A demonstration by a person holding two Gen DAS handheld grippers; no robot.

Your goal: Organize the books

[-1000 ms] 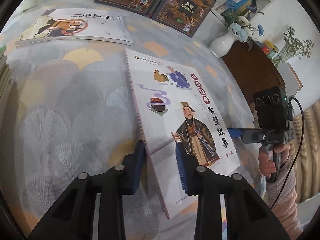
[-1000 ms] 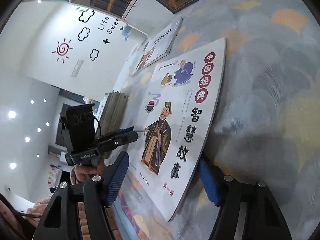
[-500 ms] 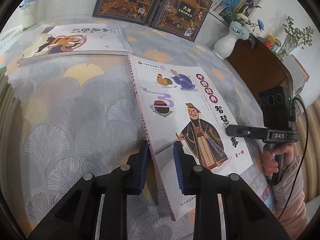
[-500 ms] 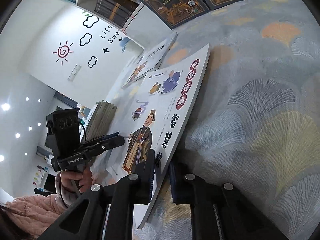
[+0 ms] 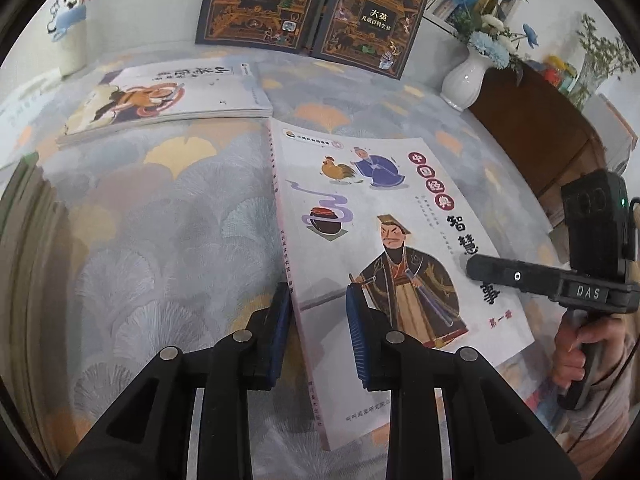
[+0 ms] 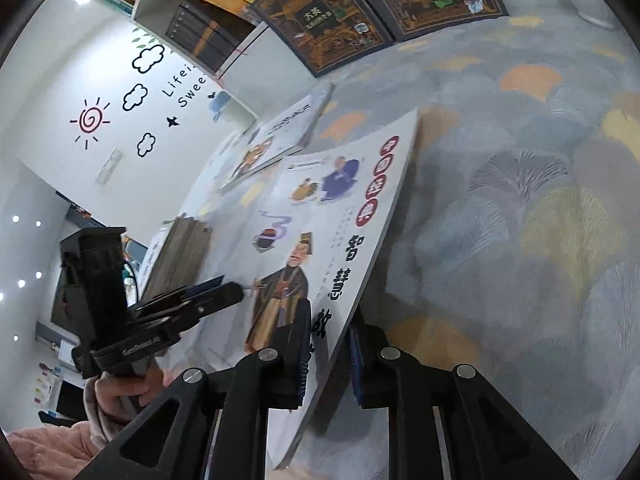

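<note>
Your left gripper point(image 5: 318, 322) is clamped on the spine edge of the white storybook point(image 5: 384, 236). Your right gripper point(image 6: 330, 354) straddles the opposite edge, jaws easing apart around it. Held from both sides, the book tilts up off the patterned table point(image 5: 160, 216), likely for a level carry. Beyond it lies another white book point(image 5: 168, 100); furthest, two dark books point(image 5: 312, 12) lean upright.

The right gripper point(image 6: 330, 354), wide apart a second ago around the fore edge of the white paperback storybook with the robed figure on its cover point(image 6: 320, 240), now clamps that edge, its jaws easing slightly open again. The book's right side lifts off the grey fan-patterned cloth point(image 6: 520, 220), its cover tilting.
</note>
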